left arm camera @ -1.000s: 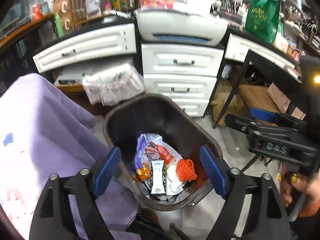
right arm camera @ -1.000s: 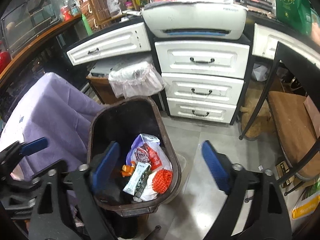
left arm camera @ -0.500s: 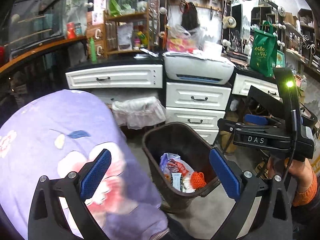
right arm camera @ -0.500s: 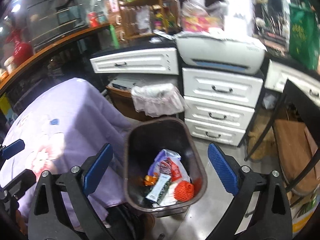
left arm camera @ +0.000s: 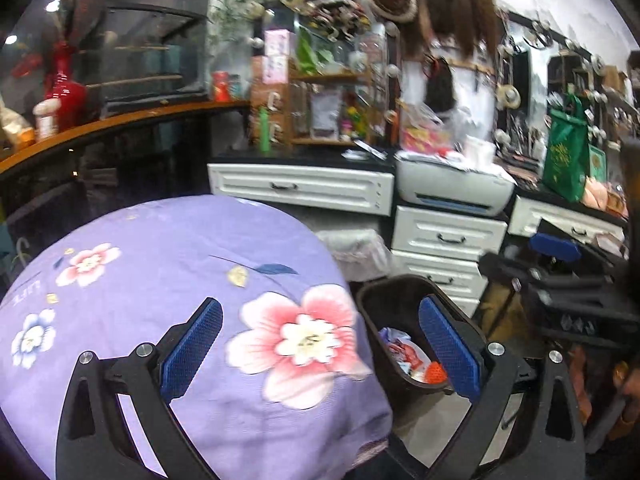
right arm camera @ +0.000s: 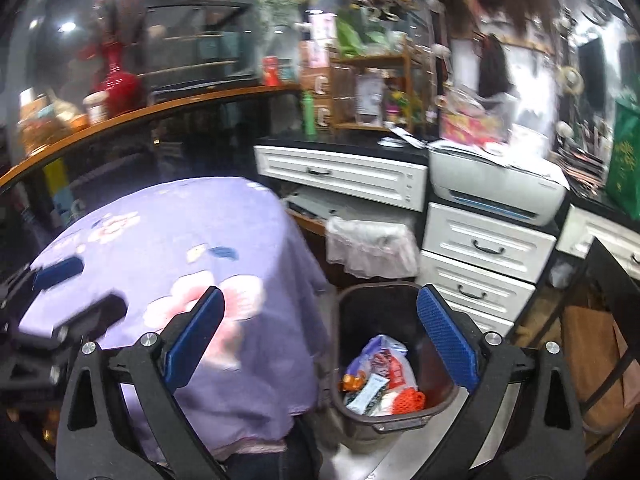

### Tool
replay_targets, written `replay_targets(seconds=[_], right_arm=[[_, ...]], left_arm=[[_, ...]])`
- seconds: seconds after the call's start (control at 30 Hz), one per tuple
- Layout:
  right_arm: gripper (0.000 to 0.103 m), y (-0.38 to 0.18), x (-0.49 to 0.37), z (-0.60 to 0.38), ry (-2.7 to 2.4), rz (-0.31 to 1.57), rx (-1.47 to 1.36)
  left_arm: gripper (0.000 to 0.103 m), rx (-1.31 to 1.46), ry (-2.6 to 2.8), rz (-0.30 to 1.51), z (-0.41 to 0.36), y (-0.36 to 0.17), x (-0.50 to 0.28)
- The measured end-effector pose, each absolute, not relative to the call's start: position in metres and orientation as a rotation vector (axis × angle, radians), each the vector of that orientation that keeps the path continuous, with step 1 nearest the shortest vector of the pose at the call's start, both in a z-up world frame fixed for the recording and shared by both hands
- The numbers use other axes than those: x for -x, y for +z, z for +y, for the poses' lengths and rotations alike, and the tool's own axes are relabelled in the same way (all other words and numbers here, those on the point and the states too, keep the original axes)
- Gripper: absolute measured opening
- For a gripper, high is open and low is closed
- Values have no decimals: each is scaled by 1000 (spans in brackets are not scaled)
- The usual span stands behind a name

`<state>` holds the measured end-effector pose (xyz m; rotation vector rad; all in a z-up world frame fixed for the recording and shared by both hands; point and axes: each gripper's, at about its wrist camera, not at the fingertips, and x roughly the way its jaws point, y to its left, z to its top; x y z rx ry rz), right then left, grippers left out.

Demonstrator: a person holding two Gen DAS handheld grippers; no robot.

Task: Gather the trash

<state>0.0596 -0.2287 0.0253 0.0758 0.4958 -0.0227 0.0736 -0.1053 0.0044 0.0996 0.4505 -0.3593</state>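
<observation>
Left hand-held gripper (left arm camera: pixel 320 354) released and empty over the purple flowered cloth (left arm camera: pixel 168 280), right hand-held gripper (right arm camera: pixel 320 338) likewise spread wide, nothing held, trash (right arm camera: pixel 380 380) lying in the dark bin (right arm camera: pixel 360 304) just beside the cloth-covered surface.

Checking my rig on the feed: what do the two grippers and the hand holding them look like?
The left gripper and the right gripper match: black angular frames with silver screw heads. Their fingers carry blue textured pads. Beside the left view's edge, the right gripper's hand wears a ring and an orange sleeve cuff.
</observation>
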Motion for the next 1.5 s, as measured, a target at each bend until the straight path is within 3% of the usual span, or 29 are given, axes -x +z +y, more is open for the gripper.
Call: replay_targets(seconds=[0.3,1.5], right_arm=[[97,28,0,-191,23,358,-32],[97,31,27,-189,9,306,4]], left_arm=[[97,-66,-260,349,-70,17,-40],[97,-63,-216,312,-68,19,-15]])
